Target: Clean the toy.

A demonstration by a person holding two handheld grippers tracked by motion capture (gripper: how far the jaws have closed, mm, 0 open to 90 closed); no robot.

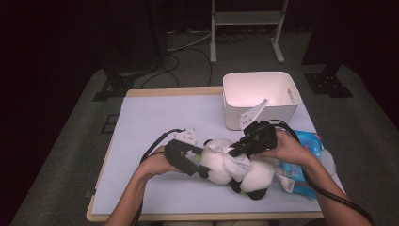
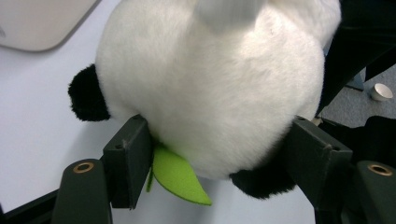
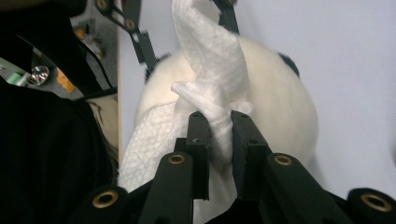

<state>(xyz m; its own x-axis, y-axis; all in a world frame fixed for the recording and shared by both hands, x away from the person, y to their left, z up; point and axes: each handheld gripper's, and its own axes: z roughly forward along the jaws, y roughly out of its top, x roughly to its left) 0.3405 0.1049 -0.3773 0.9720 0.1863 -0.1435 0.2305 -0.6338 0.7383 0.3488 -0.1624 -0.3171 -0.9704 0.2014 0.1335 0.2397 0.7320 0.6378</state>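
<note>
The table [image 1: 155, 117] w/ its pale blue top is carrying everything. At its far right the white bin [image 1: 260, 96] is sitting empty-looking, well apart from the work; a blue wipes pack [image 1: 308, 146] is lying just beside the right hand.

The panda plush [image 1: 235, 167] is lying near the front edge, mid-table, head toward the left gripper [image 1: 200, 165]. That gripper is clamping the head from both sides, jaws set wide and pads pressing into the fur; the green leaf [image 2: 180, 177] is poking out beside one pad.

The right gripper [image 1: 234, 150] is pinching a white wipe [image 3: 210, 70] w/ jaws nearly closed, and the wipe is draping over the plush's white body.

Step in hand, prob.: wiping the toy clean. To do it well: keep the left grip firm so the head isn't rolling, drag the wipe flat across the fur in short strokes rather than dabbing w/ the bunched corner, and keep the jaw tips off the fur so only cloth is rubbing.
</note>
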